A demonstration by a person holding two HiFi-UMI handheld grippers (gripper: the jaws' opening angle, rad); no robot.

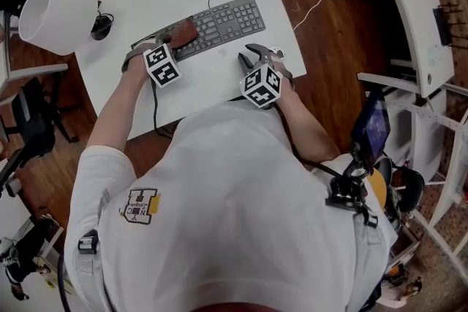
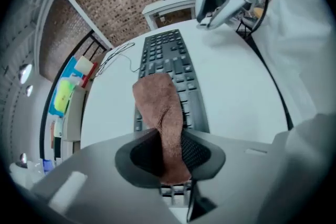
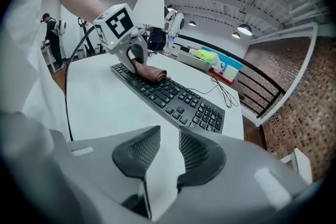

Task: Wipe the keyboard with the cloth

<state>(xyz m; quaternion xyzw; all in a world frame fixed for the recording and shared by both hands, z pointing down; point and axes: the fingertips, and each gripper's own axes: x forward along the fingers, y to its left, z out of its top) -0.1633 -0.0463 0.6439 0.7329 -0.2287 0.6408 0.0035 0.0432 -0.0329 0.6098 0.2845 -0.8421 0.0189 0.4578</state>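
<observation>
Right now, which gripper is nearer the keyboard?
Left. The left gripper holds the cloth on the keyboard; the right gripper, open, hangs over the table, apart from it.

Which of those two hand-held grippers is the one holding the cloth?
The left gripper: its fingers pinch the brown cloth on the keyboard. The right gripper has fingers apart, nothing between them.

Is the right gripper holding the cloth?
No, the brown cloth is pinched in the left gripper, while the right gripper is empty.
</observation>
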